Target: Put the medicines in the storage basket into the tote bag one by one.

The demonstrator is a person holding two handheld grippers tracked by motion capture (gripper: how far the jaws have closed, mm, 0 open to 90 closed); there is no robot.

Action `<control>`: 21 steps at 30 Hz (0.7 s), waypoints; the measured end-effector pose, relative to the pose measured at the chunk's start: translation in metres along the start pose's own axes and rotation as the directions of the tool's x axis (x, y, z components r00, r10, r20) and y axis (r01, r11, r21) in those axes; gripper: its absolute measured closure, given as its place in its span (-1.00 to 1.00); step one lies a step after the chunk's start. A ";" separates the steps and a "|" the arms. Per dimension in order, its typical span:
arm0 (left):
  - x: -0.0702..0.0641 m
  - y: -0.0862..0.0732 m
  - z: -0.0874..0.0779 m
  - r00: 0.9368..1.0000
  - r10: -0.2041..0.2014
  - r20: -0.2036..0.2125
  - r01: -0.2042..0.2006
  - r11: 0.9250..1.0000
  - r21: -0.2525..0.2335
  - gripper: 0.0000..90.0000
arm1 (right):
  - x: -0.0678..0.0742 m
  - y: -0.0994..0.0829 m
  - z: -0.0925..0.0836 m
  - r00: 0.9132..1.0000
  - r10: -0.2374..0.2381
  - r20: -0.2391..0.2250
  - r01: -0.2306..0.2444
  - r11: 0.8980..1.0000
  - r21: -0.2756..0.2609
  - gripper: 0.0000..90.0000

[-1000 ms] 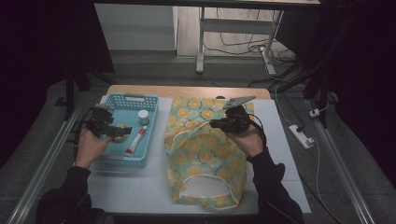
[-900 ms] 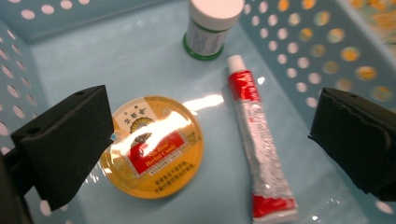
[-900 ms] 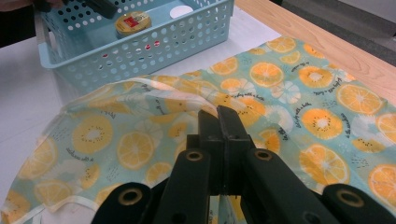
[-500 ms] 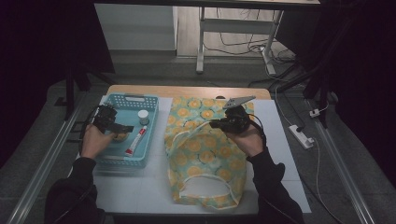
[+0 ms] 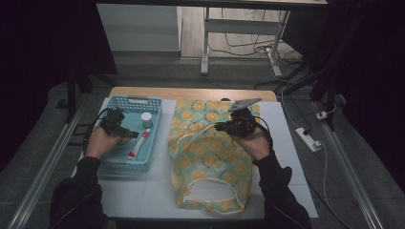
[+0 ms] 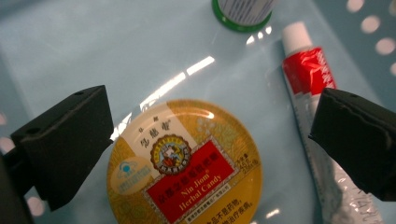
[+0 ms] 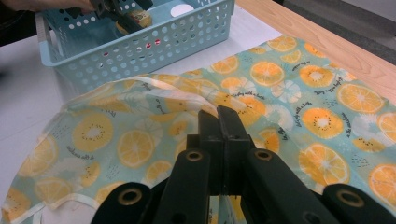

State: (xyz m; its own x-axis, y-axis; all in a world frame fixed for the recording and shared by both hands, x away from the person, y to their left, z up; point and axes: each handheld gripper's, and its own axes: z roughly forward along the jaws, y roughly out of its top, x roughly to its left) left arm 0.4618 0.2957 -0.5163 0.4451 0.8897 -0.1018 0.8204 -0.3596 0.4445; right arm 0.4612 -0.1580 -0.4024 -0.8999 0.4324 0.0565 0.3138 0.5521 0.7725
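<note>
From the high view, the left claw (image 5: 125, 134) has dropped lower into the blue basket (image 5: 152, 143) since a second ago, while the right claw (image 5: 224, 127) has stayed put, pinched shut on the fruit-print bag (image 5: 210, 157) on the tabletop (image 5: 143, 195). In the left gripper view, open jaws straddle a yellow tin (image 6: 184, 163) reading "Nin Jiom Herbal Candy", not touching it; a red-and-white tube (image 6: 310, 88) lies beside it. In the right gripper view, the bag's raised edge (image 7: 154, 93) sits clamped between closed jaws.

The left tongs (image 5: 128, 134) have sunk into the blue basket (image 5: 125, 101), over the yellow candy tin (image 6: 184, 163).
</note>
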 end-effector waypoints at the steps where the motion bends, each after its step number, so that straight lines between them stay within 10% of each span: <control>1: 0.000 0.000 0.001 1.000 -0.001 -0.002 0.001 1.000 0.013 -1.00 | 0.000 0.000 0.000 1.000 -0.001 0.000 0.001 1.000 0.000 1.00; 21: -0.008 -0.001 -0.002 0.997 -0.027 -0.071 0.037 0.988 0.151 -0.56 | 0.000 0.000 -0.001 1.000 -0.002 0.001 0.002 1.000 -0.002 1.00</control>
State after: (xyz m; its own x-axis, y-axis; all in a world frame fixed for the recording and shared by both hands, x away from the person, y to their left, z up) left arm 0.4567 0.2895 -0.5147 0.3965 0.9166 -0.0501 0.8811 -0.3647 0.3009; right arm 0.4610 -0.1584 -0.4017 -0.9003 0.4320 0.0539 0.3111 0.5519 0.7737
